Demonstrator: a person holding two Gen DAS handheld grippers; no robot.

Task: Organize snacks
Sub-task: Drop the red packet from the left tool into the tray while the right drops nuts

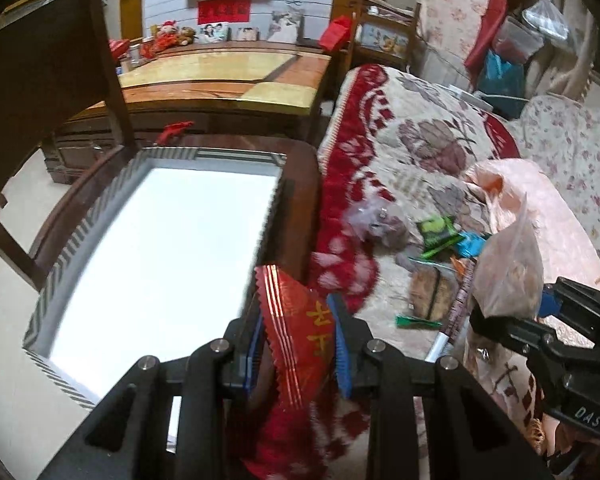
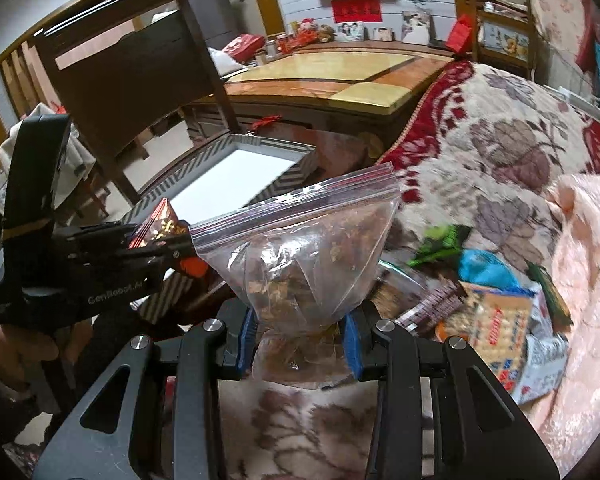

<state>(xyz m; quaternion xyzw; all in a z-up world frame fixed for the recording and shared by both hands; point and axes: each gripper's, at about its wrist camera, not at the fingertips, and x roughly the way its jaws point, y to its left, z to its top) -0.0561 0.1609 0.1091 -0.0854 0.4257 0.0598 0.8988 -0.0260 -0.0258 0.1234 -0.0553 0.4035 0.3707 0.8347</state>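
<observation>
My left gripper [image 1: 298,344] is shut on a red snack packet [image 1: 296,332] with gold characters, held just right of the open striped box [image 1: 156,248] with a white inside. My right gripper [image 2: 298,340] is shut on a clear zip bag [image 2: 300,256] of brown snacks, held upright above the blanket. The right gripper [image 1: 540,320] with its bag [image 1: 508,268] shows at the right in the left wrist view. The left gripper [image 2: 156,240] with the red packet [image 2: 160,224] shows at the left in the right wrist view, beside the box [image 2: 236,176].
A pile of loose snack packets [image 2: 488,300] lies on the flowered blanket [image 2: 500,136], also seen in the left wrist view [image 1: 440,248]. A dark wooden chair [image 2: 132,76] stands behind the box. A wooden table [image 1: 228,80] is farther back.
</observation>
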